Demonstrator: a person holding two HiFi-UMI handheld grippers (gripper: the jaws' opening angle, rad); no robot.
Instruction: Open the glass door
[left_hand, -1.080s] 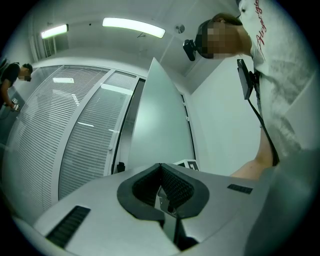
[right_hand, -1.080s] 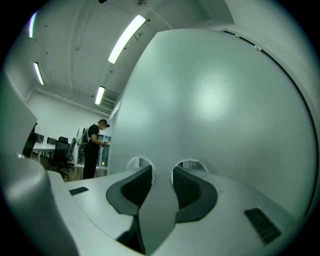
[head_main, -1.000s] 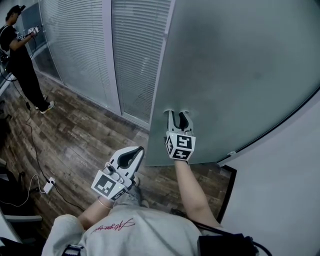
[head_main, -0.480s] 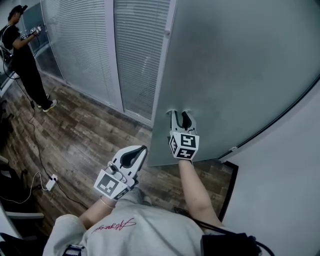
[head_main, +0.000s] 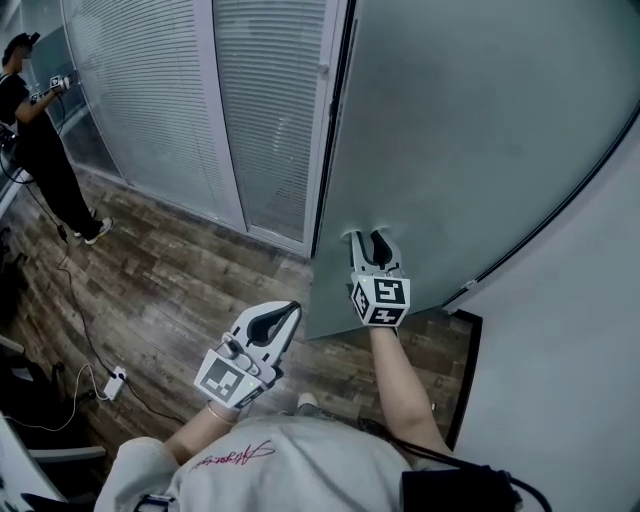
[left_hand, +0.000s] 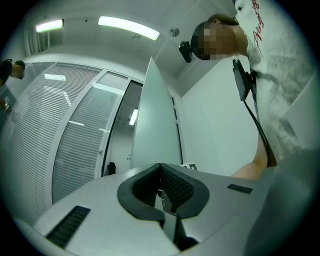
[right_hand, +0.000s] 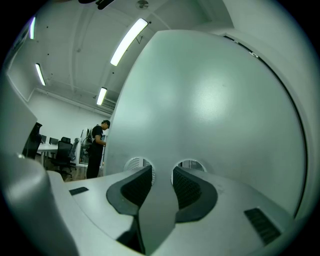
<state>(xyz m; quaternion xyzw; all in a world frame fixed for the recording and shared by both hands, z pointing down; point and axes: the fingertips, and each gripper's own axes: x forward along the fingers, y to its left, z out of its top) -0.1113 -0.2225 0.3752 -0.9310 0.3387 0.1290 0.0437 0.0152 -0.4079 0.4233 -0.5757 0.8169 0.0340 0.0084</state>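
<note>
The frosted glass door (head_main: 480, 130) stands a little ajar, with a dark gap along its left edge beside the frame. My right gripper (head_main: 370, 238) is pressed up to the door at its lower part, level, and shut on the grey door handle (right_hand: 162, 200), which runs between the two pads in the right gripper view; the door (right_hand: 210, 100) fills that view. My left gripper (head_main: 290, 308) hangs lower left, off the door, shut with nothing in it. From the left gripper (left_hand: 161, 167) view the door (left_hand: 157, 130) shows edge-on.
Glass partitions with white blinds (head_main: 150, 110) run left of the door. A person (head_main: 35, 130) stands at the far left by them. A cable and power strip (head_main: 112, 380) lie on the wooden floor. A white wall (head_main: 590, 350) is on the right. Office chairs (right_hand: 62, 150) stand beyond.
The door has swung, and a dark gap has opened along its left edge. My right gripper has gone right with the handle; the left gripper has drifted right too.
</note>
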